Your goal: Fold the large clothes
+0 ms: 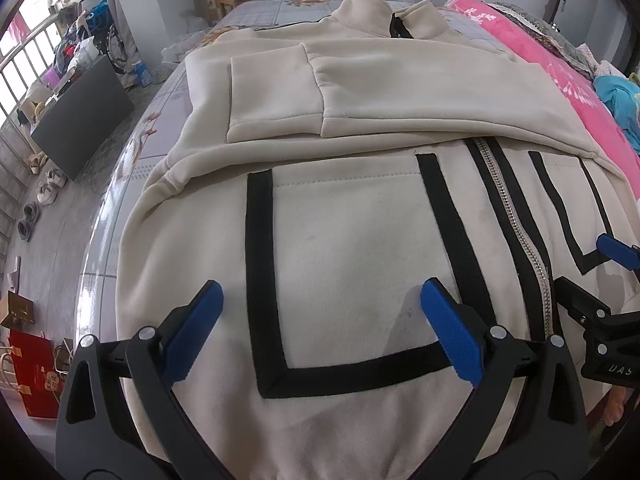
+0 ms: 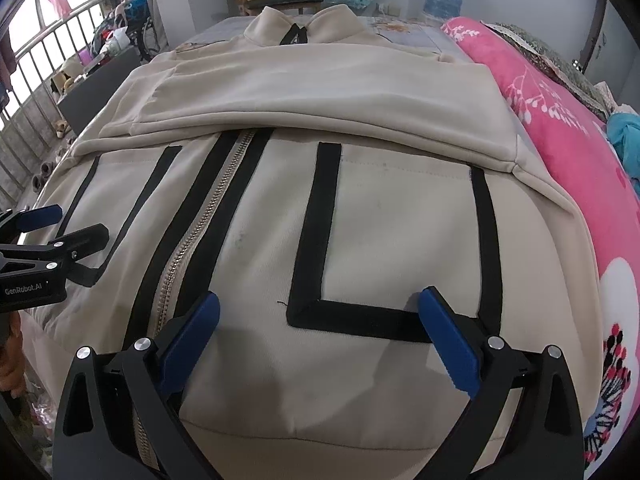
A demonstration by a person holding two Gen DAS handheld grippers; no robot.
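Cream jacket (image 1: pixel 360 92) flat on bed (image 1: pixel 256 14), sleeves folded across chest, black trim, zip (image 1: pixel 516 220) centred. Left claw (image 1: pixel 320 320) and right claw (image 2: pixel 320 328) released, hovering over lower panels, nothing gripped. Next, judged: pinch hem both sides evenly, lift together, lay toward collar.

cream fleece zip jacket (image 1: pixel 360 92) with black tape stripes outlining the pockets and flanking a silver metal zipper (image 1: pixel 516 216). grey bedsheet (image 1: pixel 256 12) with a pale grid and orange-brown flowers. hot pink quilt (image 2: pixel 560 120) printed with white branches, plus red and black blossoms. grippers: black frames, blue fingers (image 2: pixel 192 340).
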